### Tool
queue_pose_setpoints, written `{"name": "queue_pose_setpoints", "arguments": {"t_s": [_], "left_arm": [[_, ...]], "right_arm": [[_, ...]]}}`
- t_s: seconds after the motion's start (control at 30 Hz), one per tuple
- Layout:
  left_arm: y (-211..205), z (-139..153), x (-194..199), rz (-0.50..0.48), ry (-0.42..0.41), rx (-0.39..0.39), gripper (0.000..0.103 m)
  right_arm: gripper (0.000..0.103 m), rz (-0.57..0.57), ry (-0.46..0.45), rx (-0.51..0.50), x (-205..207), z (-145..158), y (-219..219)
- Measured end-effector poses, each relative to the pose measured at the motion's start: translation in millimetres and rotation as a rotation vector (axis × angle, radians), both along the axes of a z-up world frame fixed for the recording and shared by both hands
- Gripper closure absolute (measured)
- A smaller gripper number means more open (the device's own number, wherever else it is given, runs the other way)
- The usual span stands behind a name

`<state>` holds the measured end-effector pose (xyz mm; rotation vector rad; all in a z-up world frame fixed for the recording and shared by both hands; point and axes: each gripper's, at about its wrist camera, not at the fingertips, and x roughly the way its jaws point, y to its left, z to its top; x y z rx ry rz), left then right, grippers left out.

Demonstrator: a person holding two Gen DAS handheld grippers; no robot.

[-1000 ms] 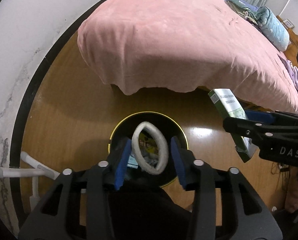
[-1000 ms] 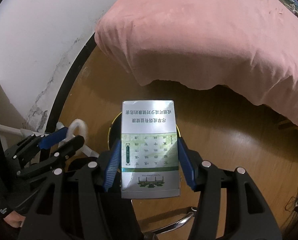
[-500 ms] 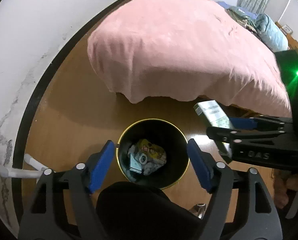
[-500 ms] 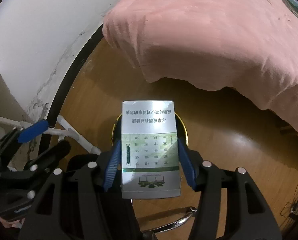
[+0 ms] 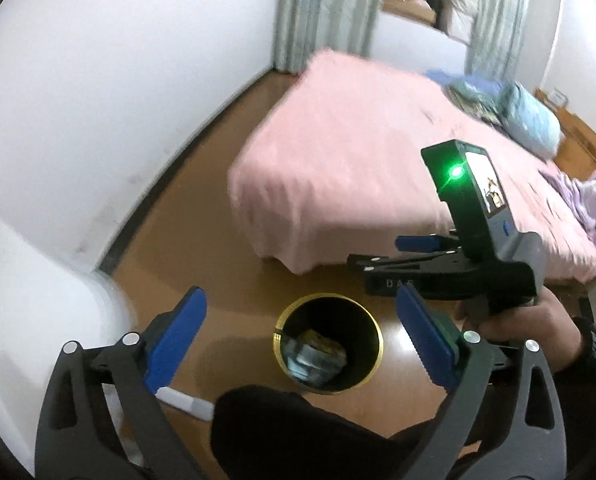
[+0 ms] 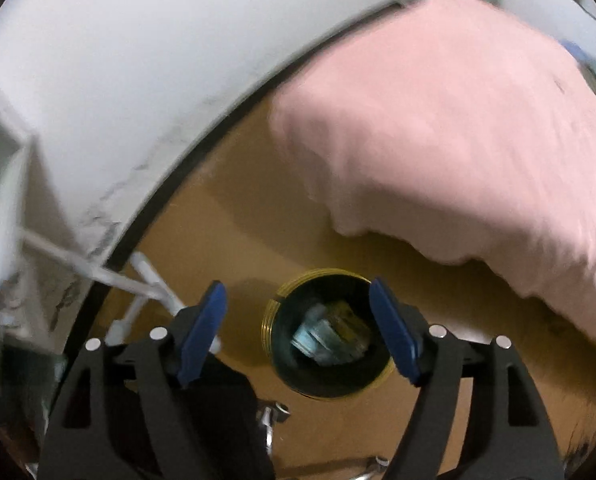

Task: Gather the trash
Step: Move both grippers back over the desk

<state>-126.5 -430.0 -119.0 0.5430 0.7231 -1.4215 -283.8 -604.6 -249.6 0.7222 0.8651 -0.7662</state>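
While both tongs, left tongs (image 5: 298, 340) and right tongs (image 6: 298, 332), gape empty, trash (image 6: 330, 336) sits inside the gold-rimmed bin (image 6: 271, 316)

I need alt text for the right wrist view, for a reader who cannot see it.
The open, empty right gripper hangs above a round black bin with a gold rim, which holds trash and stands on a wooden floor. A bed with a pink cover fills the upper right, and a white wall the upper left.

Glossy wood floor (image 5: 225, 280), soft cloth bedspread (image 5: 338, 168)
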Motion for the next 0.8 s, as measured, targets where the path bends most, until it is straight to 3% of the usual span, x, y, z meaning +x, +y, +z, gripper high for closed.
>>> {"name": "queue_pose_setpoints", "arguments": {"t_s": [0.2, 0.33, 0.43, 0.6, 0.73, 0.8], "left_arm": [[86.2, 41.3, 88.2, 0.275, -0.033, -0.063, 0.009], [165.4, 42.0, 162.4, 0.537, -0.051, -0.029, 0.009], [233.0, 37.4, 209.3, 0.725, -0.046, 0.010, 0.009], [330.1, 32.1, 261.9, 0.967, -0.050, 0.070, 0.009], [385.0, 34.4, 293.5, 1.076, -0.052, 0.096, 0.009], [392.4, 34.2, 309.5, 1.092, -0.042, 0.096, 0.009]], "right_arm": [[0.031, 0.312, -0.119, -0.125, 108.5, 82.2, 58.2], [0.027, 0.606, -0.189, -0.159, 202.6, 119.5, 118.1], [0.018, 0.850, -0.227, -0.170, 272.7, 140.0, 171.0], [0.015, 1.208, -0.211, -0.313, 373.8, 164.0, 266.8], [0.015, 1.376, -0.149, -0.403, 440.9, 162.7, 314.0], [0.015, 1.418, -0.103, -0.449, 468.1, 154.8, 329.4]]}}
